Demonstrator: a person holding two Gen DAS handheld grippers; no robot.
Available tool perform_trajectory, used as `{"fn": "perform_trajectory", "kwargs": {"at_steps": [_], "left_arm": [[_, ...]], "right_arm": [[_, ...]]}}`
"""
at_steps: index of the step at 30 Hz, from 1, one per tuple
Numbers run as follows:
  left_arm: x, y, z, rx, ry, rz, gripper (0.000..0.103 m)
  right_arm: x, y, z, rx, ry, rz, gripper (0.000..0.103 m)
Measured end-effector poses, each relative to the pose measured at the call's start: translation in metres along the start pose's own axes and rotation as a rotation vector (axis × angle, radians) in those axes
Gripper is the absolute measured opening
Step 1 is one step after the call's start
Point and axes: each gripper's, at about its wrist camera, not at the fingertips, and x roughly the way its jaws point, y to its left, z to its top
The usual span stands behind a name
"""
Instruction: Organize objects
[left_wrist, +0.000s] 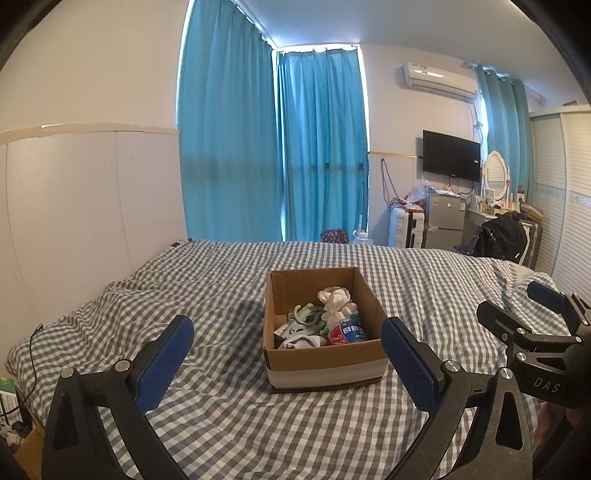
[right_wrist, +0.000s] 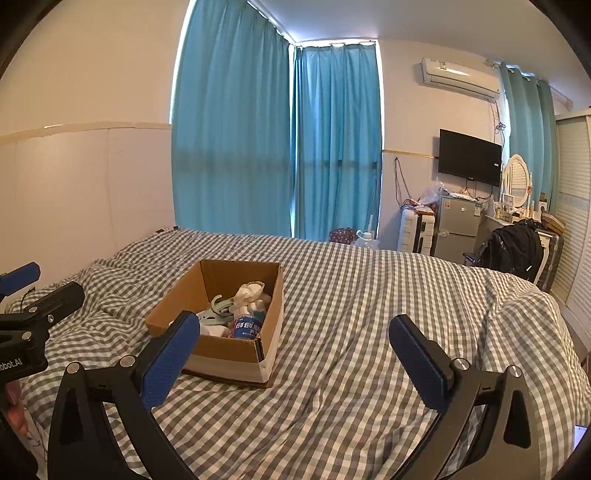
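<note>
Cardboard box (left_wrist: 325, 363), brown and open-topped with a pale band of tape around its base, sits on the grey-and-white checked bedspread (left_wrist: 229, 424) near the middle of the bed. Inside it lie a plastic bottle with a red, white and blue label (left_wrist: 347, 332), a crumpled white cloth bundle (left_wrist: 336, 302) behind the bottle, and several pale green curved plastic pieces (left_wrist: 304, 321) to the bottle's left; some white and grey fabric fills the near corner. In the left wrist view the left gripper (left_wrist: 288, 343) hovers just short of the box, its two blue-padded fingers (left_wrist: 166, 365) spread wide apart with nothing between them, the box framed in the gap. The right gripper (right_wrist: 295, 347) hangs over the bedspread to the right of the box, its jaws likewise wide apart and holding nothing; its left pad overlaps the near left corner of the box in the right wrist view, though contact cannot be judged. Each gripper shows at the edge of the other's camera. Behind the bed hang bright blue curtains (left_wrist: 266, 147), and on the far wall are a white air conditioner (left_wrist: 439, 81) and a black flat television (left_wrist: 450, 155), above a small grey fridge (left_wrist: 445, 221).
</note>
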Motion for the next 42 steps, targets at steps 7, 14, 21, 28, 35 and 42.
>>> {"fn": "perform_trajectory", "kwargs": {"at_steps": [7, 14, 21, 28, 35, 42], "left_arm": [[0.0001, -0.0018, -0.0015, 0.007, 0.006, 0.004, 0.103], [-0.0003, -0.0021, -0.0011, 0.008, 0.009, 0.008, 0.103], [-0.0011, -0.0027, -0.0005, 0.011, 0.013, 0.012, 0.103], [-0.0008, -0.0043, -0.0015, 0.018, 0.024, 0.013, 0.103], [0.0004, -0.0046, -0.0024, 0.014, 0.031, 0.022, 0.103], [0.0008, -0.0047, -0.0035, 0.019, 0.034, 0.023, 0.103]], "right_arm": [[0.001, 0.0023, -0.0003, 0.0, 0.003, 0.003, 0.103], [-0.0001, 0.004, -0.0018, -0.003, 0.009, 0.01, 0.103], [-0.0011, 0.0028, -0.001, 0.004, 0.009, 0.01, 0.103], [-0.0012, 0.0012, -0.0015, 0.005, 0.014, 0.01, 0.103], [-0.0007, 0.001, -0.0013, 0.006, 0.017, 0.011, 0.103], [0.0005, 0.0018, -0.002, 0.008, 0.021, 0.006, 0.103]]}}
